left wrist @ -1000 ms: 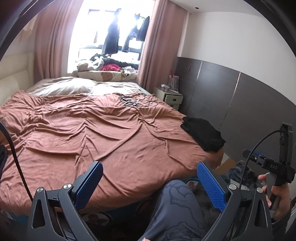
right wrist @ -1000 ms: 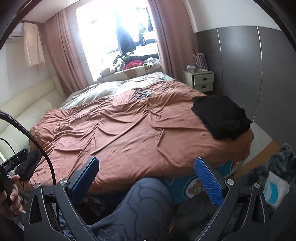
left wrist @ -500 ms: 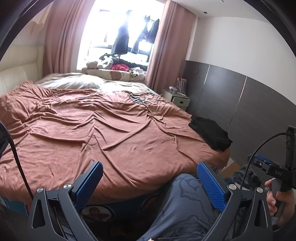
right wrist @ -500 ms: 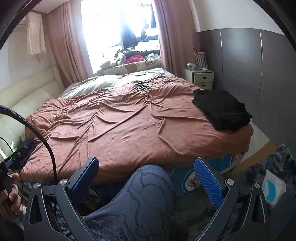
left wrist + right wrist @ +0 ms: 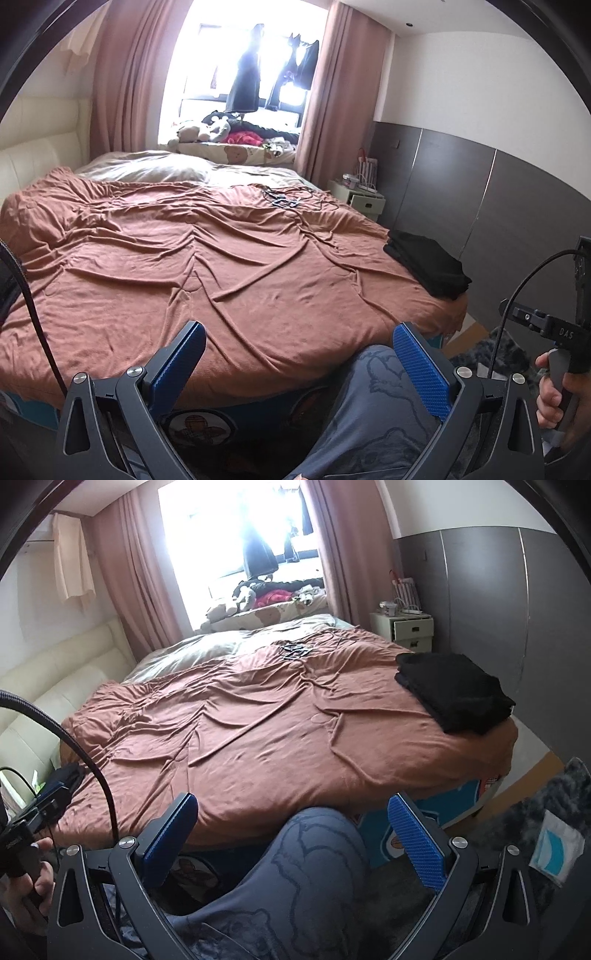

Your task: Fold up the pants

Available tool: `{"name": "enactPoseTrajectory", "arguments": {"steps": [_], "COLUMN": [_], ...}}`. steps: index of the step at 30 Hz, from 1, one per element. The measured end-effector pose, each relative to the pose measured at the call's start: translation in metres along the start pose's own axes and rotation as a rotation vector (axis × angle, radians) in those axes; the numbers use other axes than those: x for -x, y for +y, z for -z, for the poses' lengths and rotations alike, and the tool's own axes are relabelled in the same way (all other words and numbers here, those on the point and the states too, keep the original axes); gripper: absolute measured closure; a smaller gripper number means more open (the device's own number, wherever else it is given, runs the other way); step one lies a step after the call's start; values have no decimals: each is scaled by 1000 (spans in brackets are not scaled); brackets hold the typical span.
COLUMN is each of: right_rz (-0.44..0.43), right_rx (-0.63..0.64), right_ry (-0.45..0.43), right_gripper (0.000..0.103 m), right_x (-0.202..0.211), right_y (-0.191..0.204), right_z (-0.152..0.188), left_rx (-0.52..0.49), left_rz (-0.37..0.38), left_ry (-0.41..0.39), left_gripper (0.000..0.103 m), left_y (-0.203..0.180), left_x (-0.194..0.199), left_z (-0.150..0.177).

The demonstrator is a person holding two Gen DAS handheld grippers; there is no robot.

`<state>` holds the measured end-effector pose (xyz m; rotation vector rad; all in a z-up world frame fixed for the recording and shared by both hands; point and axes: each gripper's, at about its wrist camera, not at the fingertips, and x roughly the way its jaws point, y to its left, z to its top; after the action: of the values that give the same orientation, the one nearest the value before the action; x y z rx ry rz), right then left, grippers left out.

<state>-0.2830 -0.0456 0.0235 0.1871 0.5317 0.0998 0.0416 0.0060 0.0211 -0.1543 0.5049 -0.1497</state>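
Apparently already folded, the black pants (image 5: 455, 690) are seen as a neat dark stack at the near right corner of the bed (image 5: 258, 731), lying on the brown cover close to its edge; whether this stack is the task's garment cannot be told for certain. In the left wrist view the same stack (image 5: 428, 266) is found far to the right, well apart from both tools.

A slip is judged possible: the stack rests near the corner of the bed, so a careless sweep or a tug on the wrinkled cover could drag it off toward the floor. The trailing cable (image 5: 74, 738) could also be snagged on the bedding.

The left hand-held gripper (image 5: 297, 363) is held low before the foot of the bed, jaws spread wide with nothing between them, pointed along the mattress. The right hand-held gripper (image 5: 291, 834) is likewise held wide apart and empty, aimed over a knee in grey printed trousers (image 5: 314, 853). The person's right hand (image 5: 561, 391) is seen wrapped around its handle at the edge of the left view, and the left hand (image 5: 26, 882) around its own handle in the right view.

Farther off, a white nightstand (image 5: 406, 629) stands against the grey wall panel, and a bright window (image 5: 236, 539) is framed by pink curtains.
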Motion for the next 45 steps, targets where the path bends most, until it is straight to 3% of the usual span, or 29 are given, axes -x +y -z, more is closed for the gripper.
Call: {"name": "enactPoseTrajectory", "arguments": {"steps": [45], "right_rz": [44], "right_rx": [61], "right_ry": [-4], "right_gripper": [0], "right_x": [4], "right_y": [-1], "right_z": [-2], "left_rx": [7], "left_rz": [-22], "left_ry": [-11], "left_gripper": [1], "left_y": [4], "left_x": [7], "left_z": [-2]}}
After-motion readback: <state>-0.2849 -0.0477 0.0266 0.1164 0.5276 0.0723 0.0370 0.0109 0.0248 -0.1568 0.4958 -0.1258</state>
